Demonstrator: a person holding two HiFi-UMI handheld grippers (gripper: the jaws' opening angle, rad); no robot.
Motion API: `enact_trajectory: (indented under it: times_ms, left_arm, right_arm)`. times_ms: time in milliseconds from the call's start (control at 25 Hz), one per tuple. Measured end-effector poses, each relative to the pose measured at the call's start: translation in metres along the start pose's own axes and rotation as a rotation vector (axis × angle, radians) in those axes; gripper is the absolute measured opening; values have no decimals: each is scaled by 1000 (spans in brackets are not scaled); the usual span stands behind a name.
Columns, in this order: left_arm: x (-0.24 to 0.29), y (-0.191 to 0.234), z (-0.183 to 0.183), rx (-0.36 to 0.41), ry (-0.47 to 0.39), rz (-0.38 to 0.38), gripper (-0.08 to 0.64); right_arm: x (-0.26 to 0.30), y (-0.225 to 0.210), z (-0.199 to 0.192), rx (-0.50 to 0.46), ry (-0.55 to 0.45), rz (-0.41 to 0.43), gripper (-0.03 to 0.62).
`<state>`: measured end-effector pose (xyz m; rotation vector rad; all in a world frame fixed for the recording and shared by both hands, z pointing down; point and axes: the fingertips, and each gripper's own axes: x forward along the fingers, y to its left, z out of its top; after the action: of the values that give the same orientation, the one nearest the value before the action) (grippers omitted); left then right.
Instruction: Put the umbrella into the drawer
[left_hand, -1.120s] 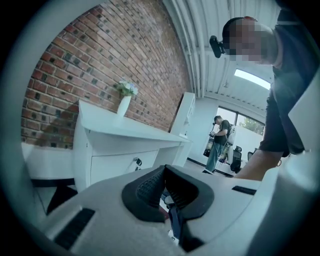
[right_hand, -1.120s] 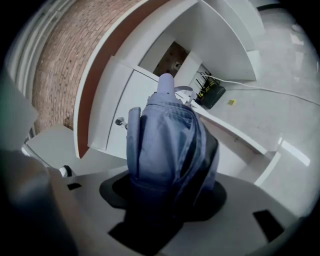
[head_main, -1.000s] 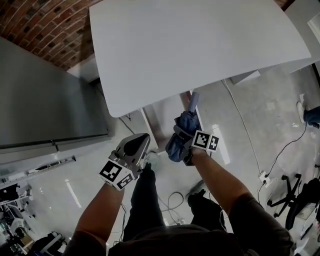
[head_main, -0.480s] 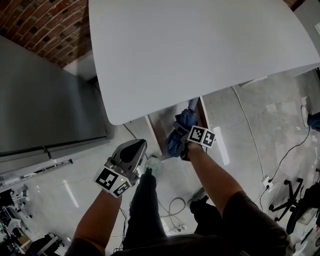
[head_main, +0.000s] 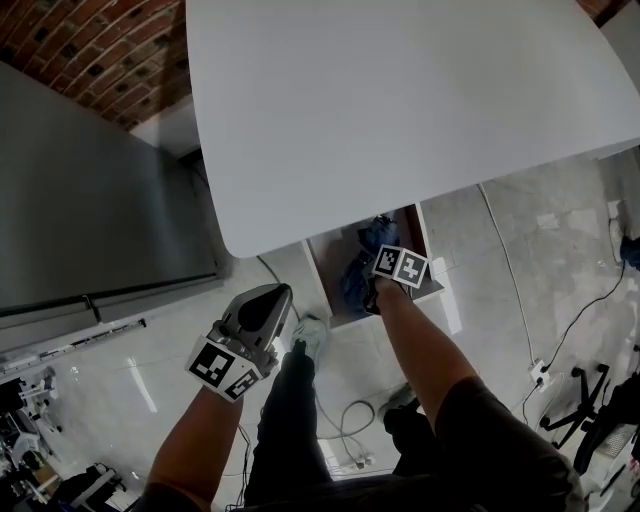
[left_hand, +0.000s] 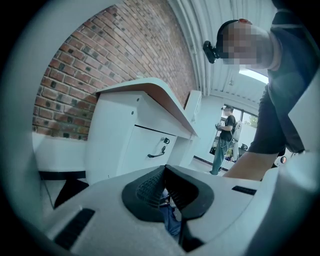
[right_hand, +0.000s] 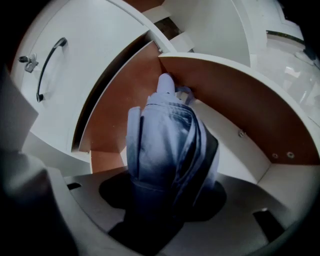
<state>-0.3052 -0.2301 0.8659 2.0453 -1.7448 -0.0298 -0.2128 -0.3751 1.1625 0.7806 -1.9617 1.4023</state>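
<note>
You are holding the folded blue umbrella (right_hand: 165, 150) tight in your right gripper (head_main: 385, 278), with its tip pointing down into the open drawer (head_main: 320, 285). Your left gripper (head_main: 268, 305) is hanging closed and empty. Next, I think, it needs laying flat inside before you let go.

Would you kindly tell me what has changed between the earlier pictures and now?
The right gripper has lowered the folded blue fabric umbrella from beside the edge of the white table into the open brown-lined white drawer, still clamped on it. The left gripper stays shut and empty, and the drawer stays open.
</note>
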Motion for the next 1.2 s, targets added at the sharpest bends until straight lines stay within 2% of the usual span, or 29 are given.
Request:
enact_trajectory:
  times_ms: [240, 360, 440, 560, 880, 1040, 1200]
  left_arm:
    - [-4, 4, -4, -1, -5, 12, 6]
    - [-2, 6, -7, 0, 0, 7, 6]
    - [-2, 7, -8, -4, -1, 2, 6]
    - [0, 4, -7, -10, -2, -3, 6]
    - [7, -28, 31, 3, -30, -42, 6]
    - [13, -55, 59, 30, -42, -90, 6]
    - [12, -82, 86, 25, -46, -111, 6]
  right_arm:
    - [17, -14, -2, -27, 52, -40, 249]
    - [25, -16, -4, -7, 71, -14, 259]
    - [27, -10, -5, 16, 81, 32, 341]
    - [18, -3, 2, -33, 68, 40, 373]
    - [-39, 23, 18, -44, 22, 55, 373]
    - [-83, 37, 28, -92, 6, 48, 373]
    - [-136, 47, 30, -138, 15, 36, 371]
